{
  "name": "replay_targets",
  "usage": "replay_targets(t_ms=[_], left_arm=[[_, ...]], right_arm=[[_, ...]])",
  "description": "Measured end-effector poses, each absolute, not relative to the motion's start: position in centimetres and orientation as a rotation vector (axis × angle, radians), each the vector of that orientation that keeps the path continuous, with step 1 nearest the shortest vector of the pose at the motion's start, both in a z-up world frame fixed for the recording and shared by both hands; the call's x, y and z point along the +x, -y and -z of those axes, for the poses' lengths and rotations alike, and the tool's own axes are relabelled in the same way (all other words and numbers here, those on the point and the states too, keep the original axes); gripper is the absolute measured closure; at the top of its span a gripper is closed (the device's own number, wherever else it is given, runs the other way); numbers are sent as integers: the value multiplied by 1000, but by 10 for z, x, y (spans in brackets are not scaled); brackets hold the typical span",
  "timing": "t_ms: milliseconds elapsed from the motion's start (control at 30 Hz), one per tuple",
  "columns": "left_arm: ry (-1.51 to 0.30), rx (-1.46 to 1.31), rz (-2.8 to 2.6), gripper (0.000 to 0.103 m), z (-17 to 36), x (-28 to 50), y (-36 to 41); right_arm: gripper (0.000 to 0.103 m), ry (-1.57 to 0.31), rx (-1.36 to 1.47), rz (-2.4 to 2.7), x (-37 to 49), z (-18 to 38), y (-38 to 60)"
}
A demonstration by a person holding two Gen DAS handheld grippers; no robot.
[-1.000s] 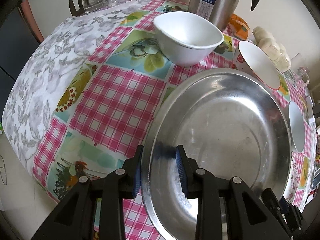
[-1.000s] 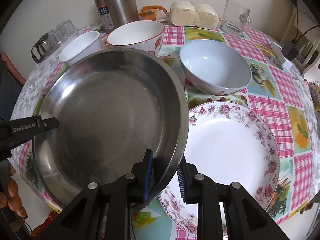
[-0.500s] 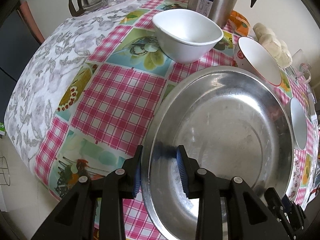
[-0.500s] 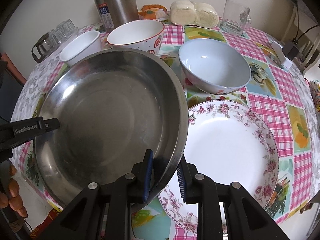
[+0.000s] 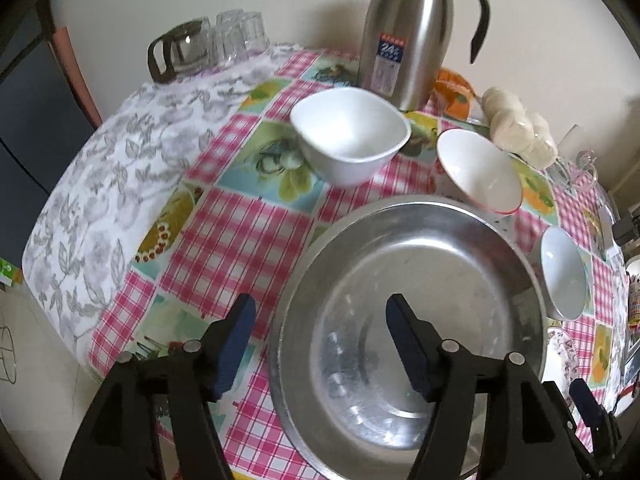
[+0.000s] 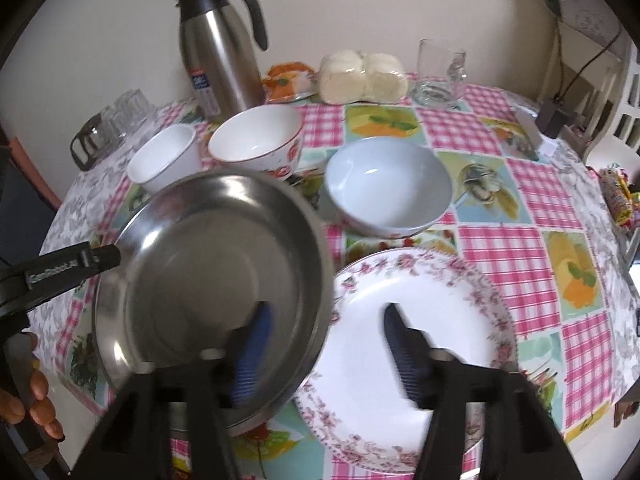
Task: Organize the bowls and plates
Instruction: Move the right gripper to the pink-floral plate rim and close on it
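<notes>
Stainless steel basin resting on checked tablecloth, near table edge, overlapping left rim of floral plate. Round, so no long axis to note.

Left gripper: jaws spread wide, straddling near-left rim of basin, one finger over cloth, other over basin interior. No contact visible. Approach from the near-left, pointing toward the table's far side.

Right gripper: jaws likewise spread, straddling basin's right rim where it overlaps plate; left finger over basin, right finger over plate. Blurred; contact not determinable.

Both grippers equally near basin, on opposite rims. Basin judged released and set down.

Beyond basin: white square bowl, red-rimmed bowl, pale blue bowl, all upright and apart. Likely next move: a bowl; left nearer white square bowl, right nearer pale blue bowl.
</notes>
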State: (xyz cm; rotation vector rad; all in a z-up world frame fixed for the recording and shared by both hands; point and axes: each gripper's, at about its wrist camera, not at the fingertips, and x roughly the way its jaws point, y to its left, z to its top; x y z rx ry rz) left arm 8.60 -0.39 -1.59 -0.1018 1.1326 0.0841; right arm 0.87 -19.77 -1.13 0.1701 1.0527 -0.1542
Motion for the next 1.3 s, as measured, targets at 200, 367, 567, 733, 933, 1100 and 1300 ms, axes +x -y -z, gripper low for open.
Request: replay_targets(t_ms=[200,367,567,733,933,1100,1300], left_arm=[[-1104,-64,-90,14,15,86,15],[-1070,-60,-86,12,10,82,20],[-1021,-69,-35,4,3,78,33],[-979,-102,34,4,-4,74,47],[-907,-109,143,4,-15,67,72],[-939,-100,269,4,-15,61,100],[-1027,-20,354,4,-1,51,142]], right_arm=[[21,-1037,170,185,6,9,213],[13,-1021,185,208,2,6,224],[0,-999,200,236,-4,5,239],[0,-961,260,276,-12,1,265],[0,-946,342,366,-26,2,308],[0,-983,367,430,-35,12,338],[0,-1036,398,441,-42,27,356]])
